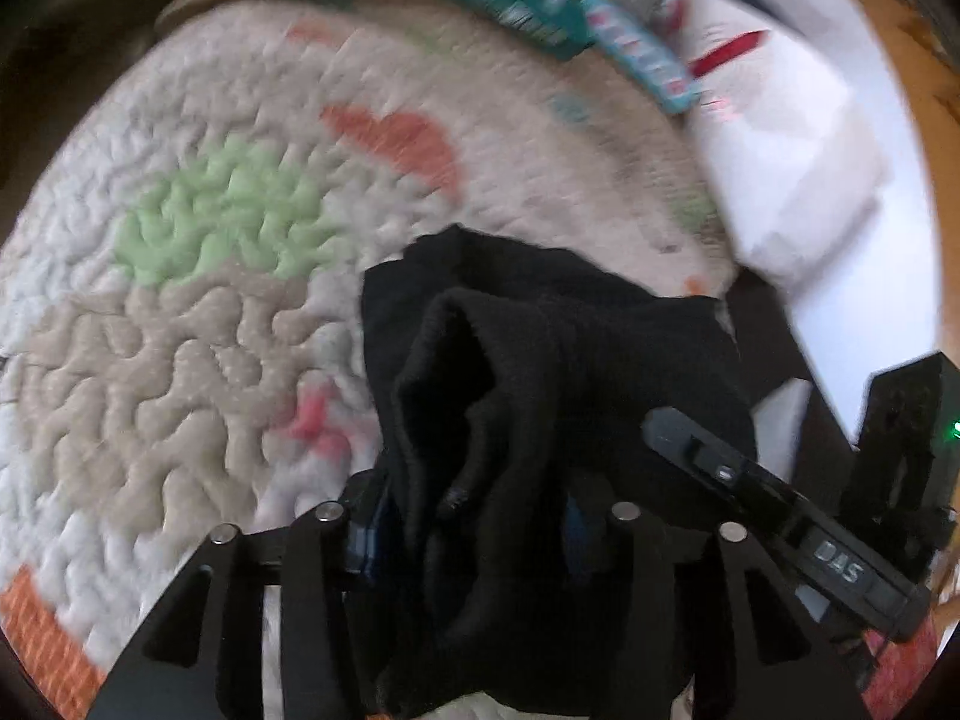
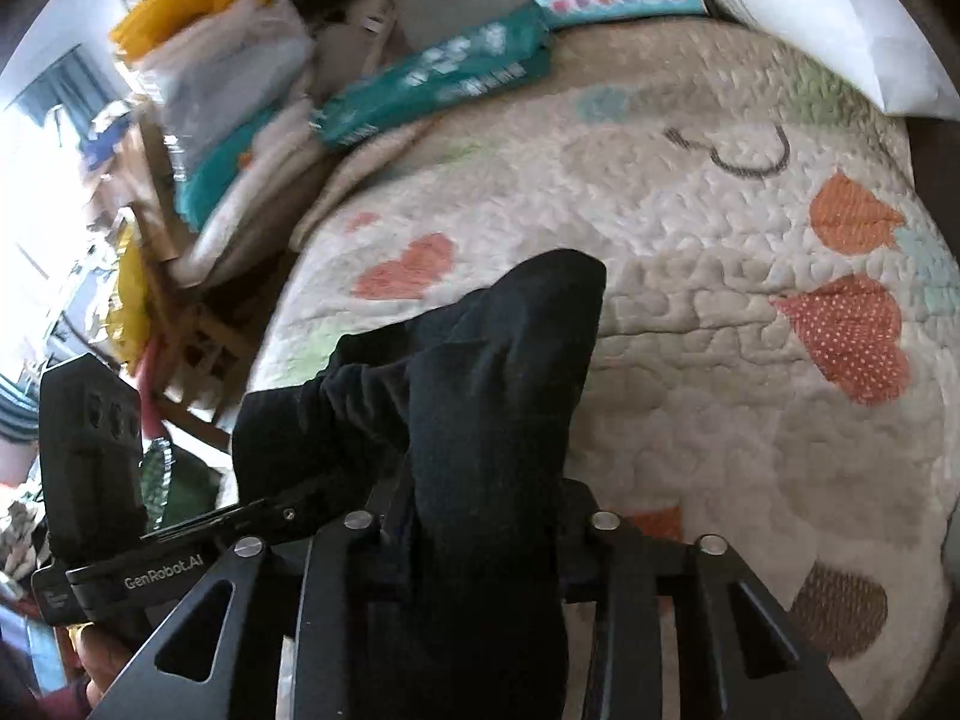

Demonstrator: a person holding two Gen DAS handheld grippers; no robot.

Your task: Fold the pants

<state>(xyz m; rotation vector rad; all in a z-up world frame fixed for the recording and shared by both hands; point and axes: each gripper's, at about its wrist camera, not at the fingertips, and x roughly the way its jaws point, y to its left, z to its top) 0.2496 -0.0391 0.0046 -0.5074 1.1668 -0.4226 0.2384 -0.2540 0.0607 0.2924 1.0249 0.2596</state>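
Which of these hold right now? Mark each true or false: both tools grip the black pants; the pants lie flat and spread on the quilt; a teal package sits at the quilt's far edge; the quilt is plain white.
1. Both the left tool and the right tool grip the black pants. True.
2. The pants lie flat and spread. False: they are bunched in the tools.
3. A teal package sits at the far edge of the quilt. True.
4. The quilt is plain white. False: it has coloured patches.

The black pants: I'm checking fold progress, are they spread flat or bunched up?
Bunched: the black pants hang gathered between both grippers, left gripper and right gripper, above the quilt.
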